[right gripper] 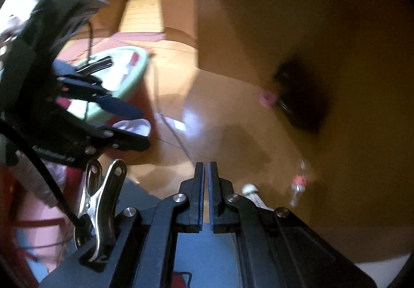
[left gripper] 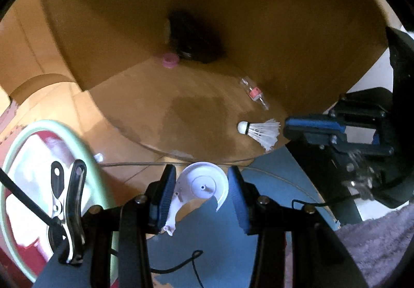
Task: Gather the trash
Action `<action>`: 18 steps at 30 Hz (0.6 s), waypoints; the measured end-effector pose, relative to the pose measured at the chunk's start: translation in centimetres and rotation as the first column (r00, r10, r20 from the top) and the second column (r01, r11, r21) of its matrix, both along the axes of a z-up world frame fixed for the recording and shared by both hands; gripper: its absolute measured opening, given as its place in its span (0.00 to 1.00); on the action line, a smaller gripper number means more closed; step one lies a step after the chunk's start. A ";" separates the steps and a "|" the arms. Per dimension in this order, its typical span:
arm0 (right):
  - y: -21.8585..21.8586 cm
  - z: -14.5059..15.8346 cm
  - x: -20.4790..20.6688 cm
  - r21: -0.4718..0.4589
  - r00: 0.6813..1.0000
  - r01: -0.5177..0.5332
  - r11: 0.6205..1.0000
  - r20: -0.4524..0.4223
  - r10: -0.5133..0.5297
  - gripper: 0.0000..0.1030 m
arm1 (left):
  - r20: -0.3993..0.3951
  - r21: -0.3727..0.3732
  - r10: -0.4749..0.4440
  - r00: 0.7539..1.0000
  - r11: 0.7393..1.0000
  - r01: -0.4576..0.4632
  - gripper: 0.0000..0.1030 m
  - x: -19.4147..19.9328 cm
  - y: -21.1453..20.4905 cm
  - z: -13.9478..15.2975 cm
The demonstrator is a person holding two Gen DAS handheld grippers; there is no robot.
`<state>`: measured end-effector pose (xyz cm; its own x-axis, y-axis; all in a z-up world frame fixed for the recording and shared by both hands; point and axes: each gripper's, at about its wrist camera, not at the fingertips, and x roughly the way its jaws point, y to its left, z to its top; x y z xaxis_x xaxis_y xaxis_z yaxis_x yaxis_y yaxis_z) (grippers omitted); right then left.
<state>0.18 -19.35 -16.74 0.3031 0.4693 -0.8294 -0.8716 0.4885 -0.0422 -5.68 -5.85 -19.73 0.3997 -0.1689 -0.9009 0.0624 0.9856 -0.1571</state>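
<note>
The left gripper [left gripper: 201, 191] is clamping its fingers on a light, rigid, brittle-looking white plastic disc [left gripper: 204, 184] by its opposite edges, near the shuttlecock [left gripper: 260, 130], while the right gripper [right gripper: 206, 171] is keeping its fingers together, empty.

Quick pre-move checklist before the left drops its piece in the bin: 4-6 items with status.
1. Left hand-held gripper has the white plastic disc piece between its fingers: ok, the fingers flank both of its sides.
2. Piece intact: not ok, it looks broken, with a jagged gap in its rim.
3. Green-rimmed bin in view and unobstructed: ok, it sits to the left in the left wrist view.
4. Right hand-held gripper free for the next pick: ok, shut with nothing between its fingers.
5. Remaining trash located: ok; shuttlecock, clear wrapper and pink cap lie on the brown floor.
6. Grip firmness on the piece: cannot tell.
</note>
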 end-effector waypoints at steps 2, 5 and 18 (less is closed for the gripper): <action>0.5 1.4 -1.0 0.003 0.998 -0.070 0.998 0.008 0.070 0.03 | 0.014 0.009 0.023 1.000 1.000 -0.023 0.42 -1.0 1.0 1.9; 1.7 3.2 -2.6 -0.015 0.986 -0.159 0.987 0.039 0.159 0.03 | 0.041 0.031 0.058 0.997 0.998 -0.060 0.42 -2.2 2.4 4.3; 10.3 7.9 -7.4 -0.049 0.918 -0.376 0.925 0.114 0.379 0.03 | 0.053 0.054 0.289 0.956 0.955 -0.291 0.42 -7.5 10.8 6.9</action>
<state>-7.20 -9.08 -8.82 0.2049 0.5477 -0.8112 -0.9788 0.1217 -0.1650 -13.20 4.94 -12.81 0.4629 0.0145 -0.8863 -0.2219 0.9699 -0.1001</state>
